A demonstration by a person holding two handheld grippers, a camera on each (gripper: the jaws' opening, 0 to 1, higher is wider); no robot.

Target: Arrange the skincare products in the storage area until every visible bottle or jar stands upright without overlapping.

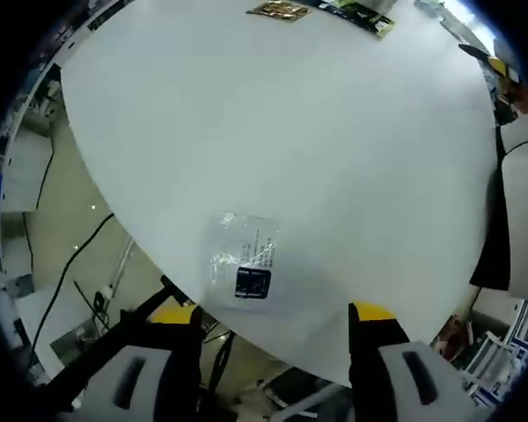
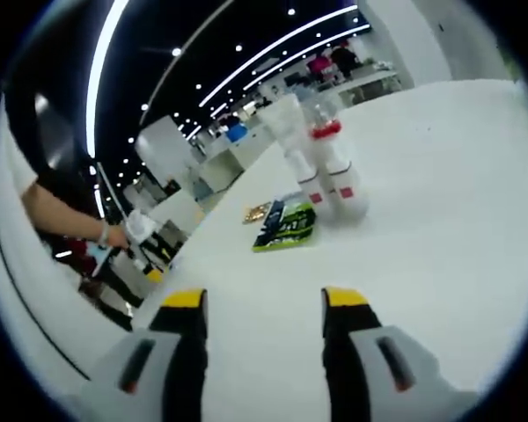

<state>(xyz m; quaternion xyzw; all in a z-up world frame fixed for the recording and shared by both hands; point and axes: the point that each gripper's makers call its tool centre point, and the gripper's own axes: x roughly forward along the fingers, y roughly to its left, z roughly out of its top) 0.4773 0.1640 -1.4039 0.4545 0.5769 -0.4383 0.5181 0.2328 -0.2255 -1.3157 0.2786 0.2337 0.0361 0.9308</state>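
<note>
Left gripper view: left gripper jaws wide apart, empty, above near edge of white table. Clear sachet with dark label flat just ahead of tips. Flat packets at far edge.

Right gripper view: right gripper jaws wide apart, empty. Two white bottles upright, touching side by side, well ahead, slightly right of jaw line. Green packet flat, nearer, beside bottles. Judgement: right gripper faces bottles, better placed.
</note>
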